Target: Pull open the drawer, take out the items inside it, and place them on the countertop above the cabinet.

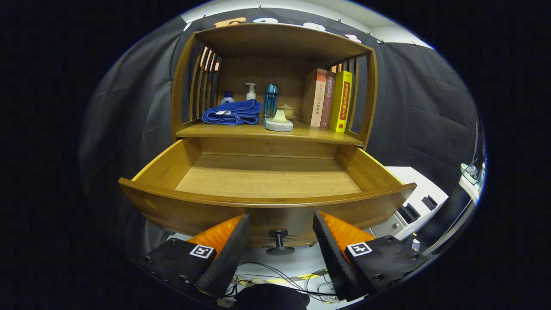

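Black cloth hangs behind a wooden cabinet (pixel 275 86) whose counter (pixel 301 132) carries a folded blue towel (pixel 234 113), bottles (pixel 271 100), a small pale ornament (pixel 279 121) and three upright books (pixel 329 100). Below it the drawer (pixel 267 174) stands pulled fully out, its floor bare as far as the front wall lets me see, so the items seem already moved up top. The gripper (pixel 280 247) sits low before the drawer front, fingers (pixel 228 254) spread apart and holding nothing, straddling the round knob (pixel 279 241) without touching it, perhaps placed there to take hold of it.
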The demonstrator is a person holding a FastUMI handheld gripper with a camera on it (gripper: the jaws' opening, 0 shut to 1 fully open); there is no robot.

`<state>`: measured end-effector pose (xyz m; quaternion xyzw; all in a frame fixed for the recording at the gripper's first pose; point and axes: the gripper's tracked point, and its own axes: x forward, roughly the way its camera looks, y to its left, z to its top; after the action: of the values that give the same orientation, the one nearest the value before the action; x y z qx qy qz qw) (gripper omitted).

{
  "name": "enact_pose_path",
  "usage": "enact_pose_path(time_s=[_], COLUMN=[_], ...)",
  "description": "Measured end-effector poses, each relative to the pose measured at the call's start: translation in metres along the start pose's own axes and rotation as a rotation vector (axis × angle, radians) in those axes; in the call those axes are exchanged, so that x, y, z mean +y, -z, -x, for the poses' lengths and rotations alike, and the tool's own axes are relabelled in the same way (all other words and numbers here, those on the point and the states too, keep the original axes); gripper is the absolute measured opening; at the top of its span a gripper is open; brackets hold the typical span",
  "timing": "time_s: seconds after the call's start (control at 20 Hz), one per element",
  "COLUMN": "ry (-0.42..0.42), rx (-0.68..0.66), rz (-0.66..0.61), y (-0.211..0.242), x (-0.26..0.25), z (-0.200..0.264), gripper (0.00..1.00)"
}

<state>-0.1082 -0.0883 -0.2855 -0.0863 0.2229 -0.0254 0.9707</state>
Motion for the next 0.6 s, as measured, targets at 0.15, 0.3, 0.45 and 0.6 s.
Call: enact_pose_path(time_s=[0.15,0.3,0.45,0.6], ry=[-0.008,-0.022,-0.025,-0.028], rx=[0.002,-0.001,0.0,0.011], rz=[-0.013,0.001,0.012,-0.024], y=[0.0,-0.0028,-0.0033,-0.003], x=[0.0027,0.0103,0.0094,0.009], z=[-0.0038,-0.009,-0.009,-0.0094], gripper=[0.96,0.95,0.94,0.94])
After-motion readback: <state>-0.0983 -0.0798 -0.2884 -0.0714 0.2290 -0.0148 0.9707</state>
